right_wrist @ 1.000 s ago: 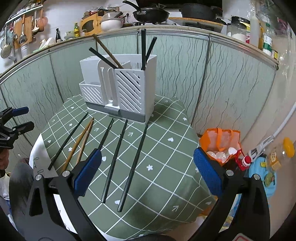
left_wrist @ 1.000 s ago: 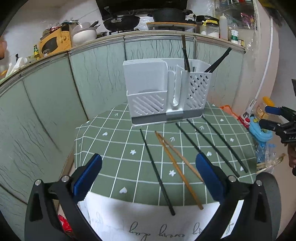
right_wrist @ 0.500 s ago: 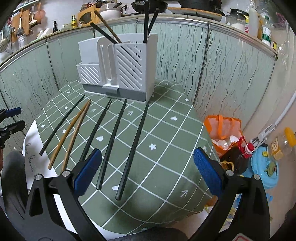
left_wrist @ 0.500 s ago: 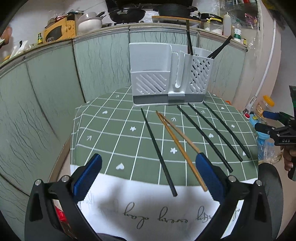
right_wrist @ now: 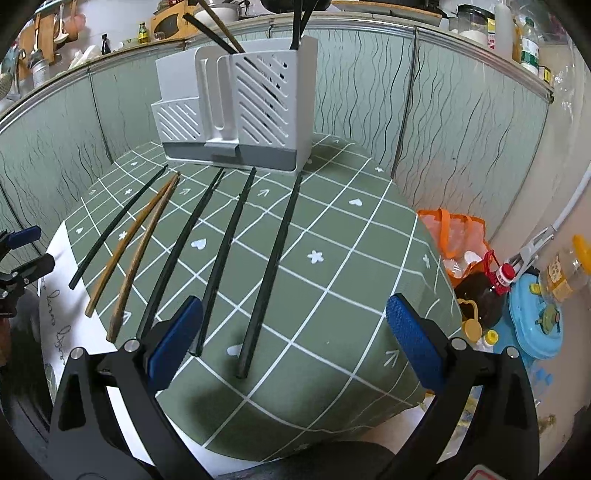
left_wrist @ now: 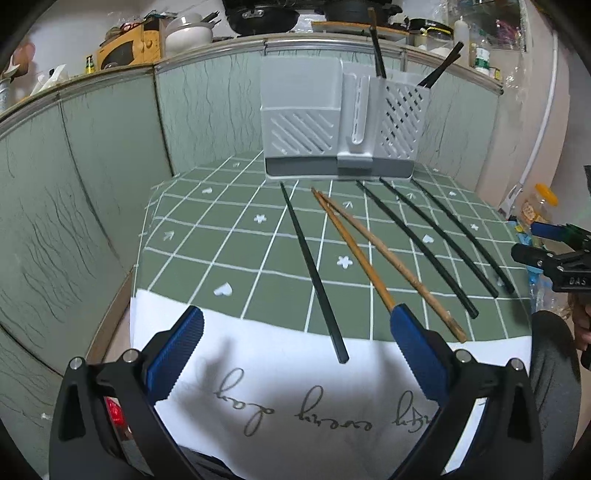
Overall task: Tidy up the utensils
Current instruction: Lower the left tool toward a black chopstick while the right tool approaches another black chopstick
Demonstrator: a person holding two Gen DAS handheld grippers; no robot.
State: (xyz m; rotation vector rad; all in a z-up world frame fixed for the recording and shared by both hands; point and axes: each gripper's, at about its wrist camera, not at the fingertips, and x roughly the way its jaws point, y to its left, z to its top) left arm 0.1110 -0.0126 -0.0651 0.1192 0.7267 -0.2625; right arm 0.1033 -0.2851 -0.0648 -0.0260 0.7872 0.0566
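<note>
A grey slotted utensil holder (left_wrist: 338, 122) (right_wrist: 236, 110) stands at the far side of a small table with a green checked cloth (left_wrist: 229, 243) (right_wrist: 351, 236). Several chopsticks stick up out of its right compartment. On the cloth lie several black chopsticks (left_wrist: 312, 266) (right_wrist: 271, 258) and two wooden chopsticks (left_wrist: 369, 258) (right_wrist: 136, 243), side by side, pointing at the holder. My left gripper (left_wrist: 295, 350) hovers open above the near ends of the leftmost black and wooden sticks. My right gripper (right_wrist: 293, 343) is open over the near ends of the right black sticks. Neither holds anything.
Green panelled walls (left_wrist: 92, 166) close in behind and left of the table. A counter above them carries pans and jars (left_wrist: 258, 18). An orange bag (right_wrist: 452, 236), bottles and blue plastic items (right_wrist: 535, 314) sit on the floor to the right. White printed cloth (left_wrist: 295, 387) hangs over the near edge.
Both grippers have come down and forward toward the table, so the chopsticks and holder look larger. Nothing on the table has moved. Both stay open.
</note>
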